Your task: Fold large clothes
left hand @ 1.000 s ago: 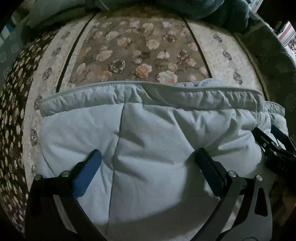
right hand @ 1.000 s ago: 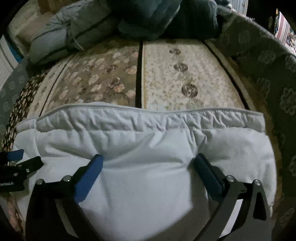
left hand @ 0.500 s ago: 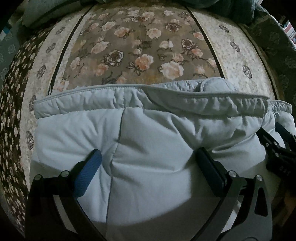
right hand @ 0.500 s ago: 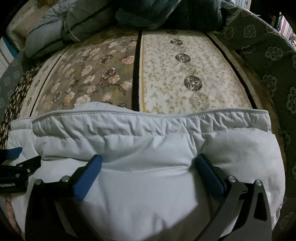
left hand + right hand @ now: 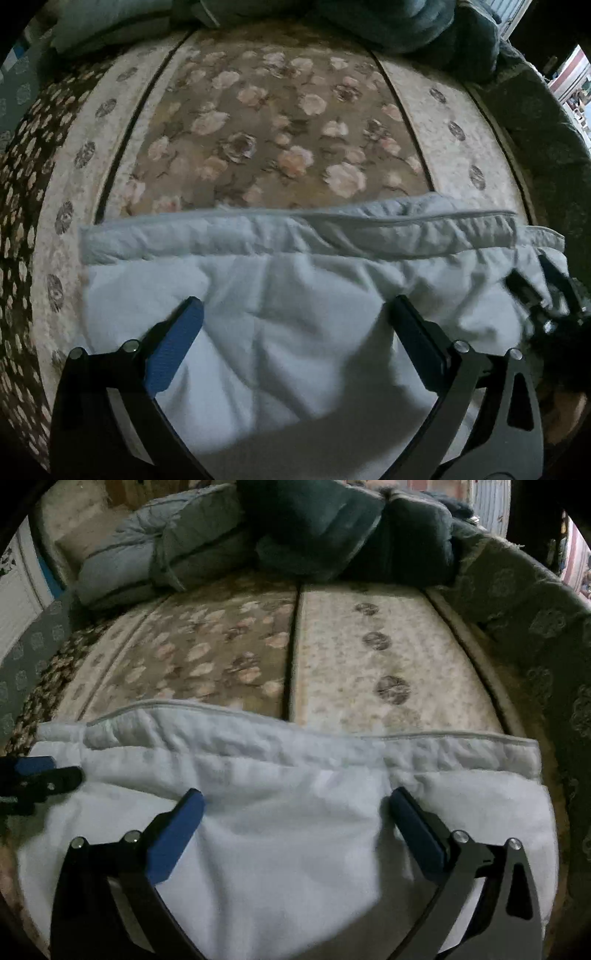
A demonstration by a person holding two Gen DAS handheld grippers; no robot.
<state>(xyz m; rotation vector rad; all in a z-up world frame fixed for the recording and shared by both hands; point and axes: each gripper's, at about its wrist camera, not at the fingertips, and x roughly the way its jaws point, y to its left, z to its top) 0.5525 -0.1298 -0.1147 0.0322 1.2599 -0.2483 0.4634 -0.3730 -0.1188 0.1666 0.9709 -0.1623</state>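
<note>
Your left gripper (image 5: 291, 314): jaws spread wide, nothing clamped; the padded garment (image 5: 295, 332) bulges up between the blue fingers (image 5: 177, 343).
Your right gripper (image 5: 295, 805): same deal, released and wide, white fabric filling the gap between the fingers.
Garment position: it's lying on the floral bedspread (image 5: 280, 147), bunched right under both of your grippers, with its piped hem (image 5: 295, 738) running side to side just past the fingertips.
Grippers relative to each other: side by side on the same piece; each one pokes into the other's view at the edge.
Room ahead: past the hem you've got a broad open stretch of bedspread.
Far edge: a pile of dark green and grey bedding (image 5: 295, 535) along the back, well apart from the garment.
Right side: a green patterned fabric (image 5: 535, 627) borders the bed.
Hard to see: the near part of the garment is cut off below the grippers, and the left view is motion-blurred.
</note>
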